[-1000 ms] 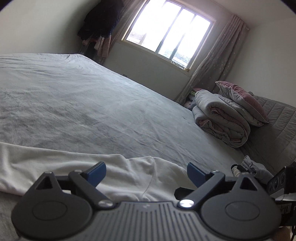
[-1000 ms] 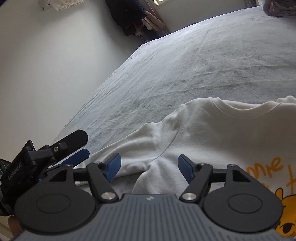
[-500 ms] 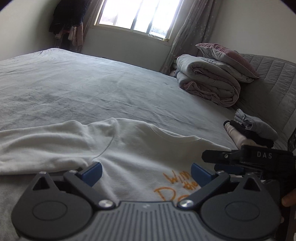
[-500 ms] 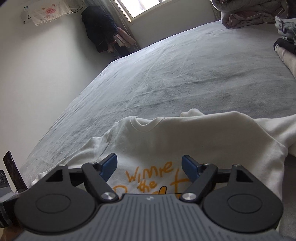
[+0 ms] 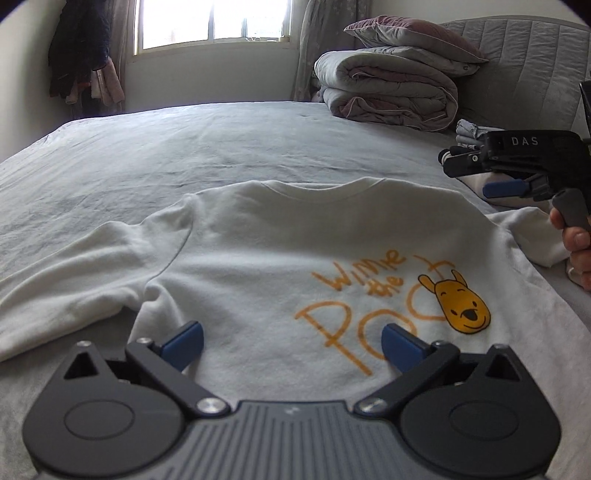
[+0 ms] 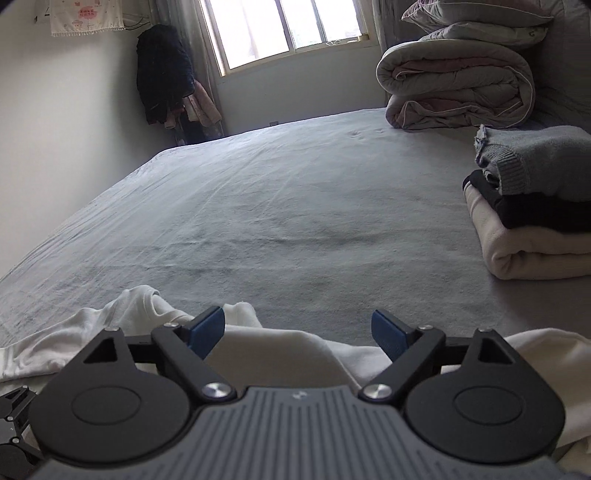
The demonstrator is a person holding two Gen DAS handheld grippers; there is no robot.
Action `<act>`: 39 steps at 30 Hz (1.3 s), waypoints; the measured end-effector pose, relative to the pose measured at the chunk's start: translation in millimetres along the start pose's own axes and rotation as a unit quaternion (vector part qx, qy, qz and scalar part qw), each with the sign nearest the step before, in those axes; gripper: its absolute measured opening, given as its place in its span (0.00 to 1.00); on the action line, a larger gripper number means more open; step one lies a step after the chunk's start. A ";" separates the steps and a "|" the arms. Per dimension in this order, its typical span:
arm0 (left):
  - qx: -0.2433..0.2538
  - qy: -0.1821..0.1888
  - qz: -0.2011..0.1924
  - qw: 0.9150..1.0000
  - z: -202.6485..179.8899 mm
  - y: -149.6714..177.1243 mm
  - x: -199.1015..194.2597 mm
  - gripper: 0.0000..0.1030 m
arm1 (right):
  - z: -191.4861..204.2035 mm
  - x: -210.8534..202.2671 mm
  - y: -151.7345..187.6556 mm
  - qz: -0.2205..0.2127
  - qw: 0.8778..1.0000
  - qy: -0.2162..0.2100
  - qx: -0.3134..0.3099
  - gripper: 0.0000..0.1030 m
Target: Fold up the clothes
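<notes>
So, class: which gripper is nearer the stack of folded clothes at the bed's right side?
Right. The right gripper hovers over the white sweatshirt's sleeve beside the stack, jaws opening; the left gripper is over the sweatshirt's chest.

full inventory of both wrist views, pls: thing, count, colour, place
sweatshirt: 1, white with orange lettering and a yellow bear print, spread flat on the near part of the bed
bed sheet: 1, grey, covers the bed
folded clothes stack: 1 stack, grey on black on cream, right side of the bed
rolled duvet: 1, grey and pink, far right at the headboard
pillow: 1, mauve, on the duvet
window: 1, bright, far wall
hanging clothes: dark and pink, corner left of the window
left gripper: black, blue pads, open over the sweatshirt
right gripper: same, jaws opening, nothing gripped
hand: 1, holding the right gripper
</notes>
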State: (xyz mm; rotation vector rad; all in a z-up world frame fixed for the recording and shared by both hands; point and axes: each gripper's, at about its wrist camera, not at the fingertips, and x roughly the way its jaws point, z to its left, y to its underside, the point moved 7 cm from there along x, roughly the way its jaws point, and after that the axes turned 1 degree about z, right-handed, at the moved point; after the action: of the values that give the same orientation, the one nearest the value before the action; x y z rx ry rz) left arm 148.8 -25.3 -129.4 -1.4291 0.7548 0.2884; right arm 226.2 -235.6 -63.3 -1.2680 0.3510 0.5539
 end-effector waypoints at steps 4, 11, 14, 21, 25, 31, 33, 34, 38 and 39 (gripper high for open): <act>0.003 -0.006 0.001 1.000 -2.1 -0.5 3.1 1.00 | -2.6 22.7 -9.2 0.022 0.999 -0.026 0.013 0.77; -0.001 -0.005 0.000 1.000 -2.8 -0.7 3.9 1.00 | 37.1 65.3 -0.6 0.093 0.989 -0.058 -0.095 0.64; -0.002 -0.005 0.000 1.000 -3.2 -0.5 3.4 1.00 | 51.4 76.0 11.7 0.118 0.981 -0.054 -0.146 0.13; -0.003 -0.005 0.000 1.000 -3.8 0.0 2.1 1.00 | 36.5 57.2 -16.7 -0.034 0.987 0.070 -0.141 0.08; -0.003 -0.005 0.001 1.000 -3.6 0.1 2.0 1.00 | 30.3 80.6 -10.1 -0.007 0.990 0.077 -0.120 0.09; -0.010 0.007 0.002 1.000 6.1 -8.4 -2.8 0.99 | 23.3 88.6 -2.2 0.012 0.991 0.081 -0.108 0.52; -0.011 -0.004 -0.007 1.000 22.4 -19.0 -5.0 0.99 | 19.1 79.4 -7.3 0.010 0.994 0.053 -0.097 0.55; -0.016 -0.008 -0.009 1.000 30.8 -23.7 -4.4 0.99 | 16.8 74.7 -10.0 0.009 0.994 0.040 -0.098 0.56; -0.055 -0.049 0.008 0.997 81.8 -47.7 13.8 0.99 | 0.3 60.1 -17.5 0.008 0.995 0.017 -0.100 0.56; -0.062 -0.052 0.010 0.997 92.4 -53.1 19.4 0.97 | -5.1 58.5 -18.1 0.010 0.995 0.013 -0.094 0.56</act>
State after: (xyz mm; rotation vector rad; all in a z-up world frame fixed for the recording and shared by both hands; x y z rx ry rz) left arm 222.5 49.7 -103.4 -1.5113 0.6770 0.4284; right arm 284.7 -232.4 -81.7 -1.4553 0.3400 0.5987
